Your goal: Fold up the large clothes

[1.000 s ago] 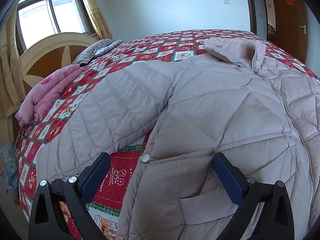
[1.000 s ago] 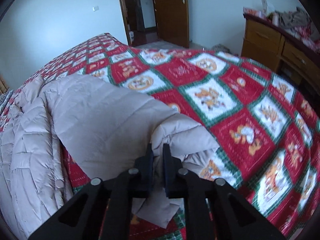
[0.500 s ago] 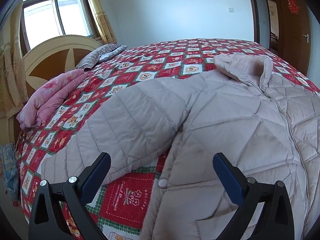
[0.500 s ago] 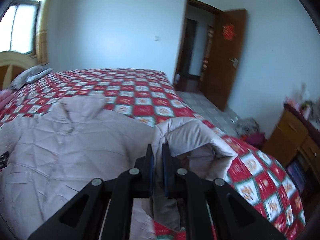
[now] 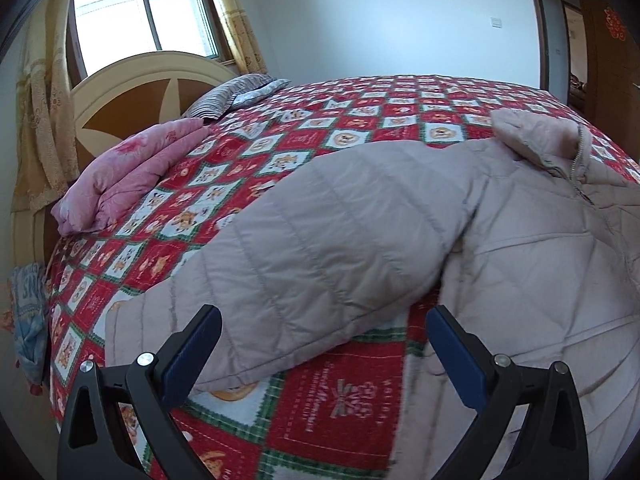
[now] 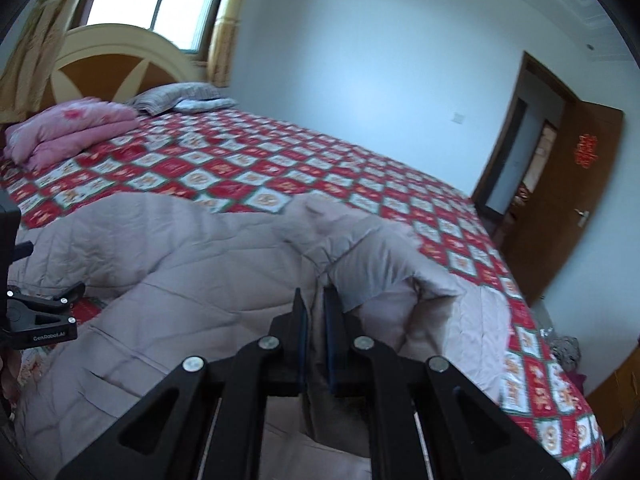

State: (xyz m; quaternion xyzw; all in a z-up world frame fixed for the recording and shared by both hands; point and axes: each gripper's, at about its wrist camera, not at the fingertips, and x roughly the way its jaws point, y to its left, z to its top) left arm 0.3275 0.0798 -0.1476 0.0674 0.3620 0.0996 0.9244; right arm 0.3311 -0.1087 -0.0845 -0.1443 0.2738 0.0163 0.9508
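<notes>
Looking down the left wrist view: left gripper (image 5: 322,354) has its jaws spread wide, nothing between the pads, hovering just over the bed. The padded jacket (image 5: 540,264) lies face up on the checked bedspread (image 5: 332,136), zip running away from the camera toward the collar (image 5: 538,136). Its near sleeve (image 5: 320,240) runs diagonally, from the shoulder at upper right down to the cuff (image 5: 132,332) at lower left; that cuff end sits just beyond the left-hand blue pad (image 5: 192,356), so the sleeve's long axis crosses the jaw line at a slant rather than square to it. Folded pink quilt (image 5: 132,172) and striped pillow (image 5: 236,94) sit well apart near the headboard (image 5: 132,92). Right wrist view: right gripper (image 6: 314,312) is clamped nearly fully closed on a thin fold of the other sleeve (image 6: 384,276), which is lifted and doubled over the jacket body. Left gripper shows at the left edge, apart from the cloth there as far as I can tell. My read: right hand owns the far sleeve, left is nearer the free one; next grab probably wants the cuff end, approached along the sleeve's diagonal.
</notes>
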